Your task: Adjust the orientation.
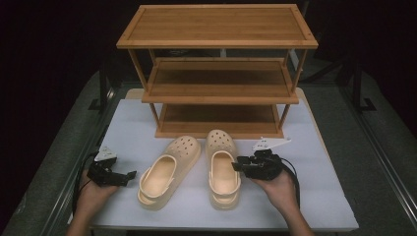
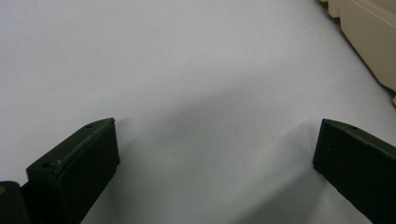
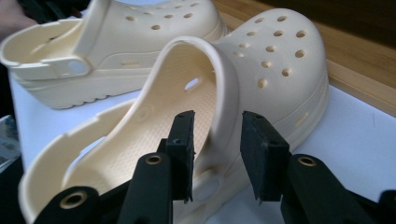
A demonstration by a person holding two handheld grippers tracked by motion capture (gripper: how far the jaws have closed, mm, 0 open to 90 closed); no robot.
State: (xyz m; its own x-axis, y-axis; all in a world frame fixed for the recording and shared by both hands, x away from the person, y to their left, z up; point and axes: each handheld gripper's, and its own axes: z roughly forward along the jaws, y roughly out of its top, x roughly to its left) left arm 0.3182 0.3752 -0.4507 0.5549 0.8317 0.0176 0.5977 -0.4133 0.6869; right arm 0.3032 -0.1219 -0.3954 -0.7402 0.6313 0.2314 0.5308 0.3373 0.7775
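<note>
Two cream clogs lie side by side on the white table top (image 1: 319,191), toes toward a wooden shelf. My right gripper (image 1: 236,165) reaches in from the right at the right clog (image 1: 222,169). In the right gripper view its jaws (image 3: 217,135) straddle the near side wall of that clog (image 3: 275,60), one jaw inside the shoe and one outside, with a gap at the wall, so it is open. The left clog (image 1: 167,173) (image 3: 116,42) lies beyond it. My left gripper (image 1: 129,175) (image 2: 215,140) rests open and empty on the table, left of the left clog (image 2: 369,32).
A three-tier wooden shelf (image 1: 216,73) stands at the back of the table, its bottom board (image 3: 355,65) just behind the clogs' toes. Dark floor and stand legs surround the table. Cables trail from both grippers toward the front edge.
</note>
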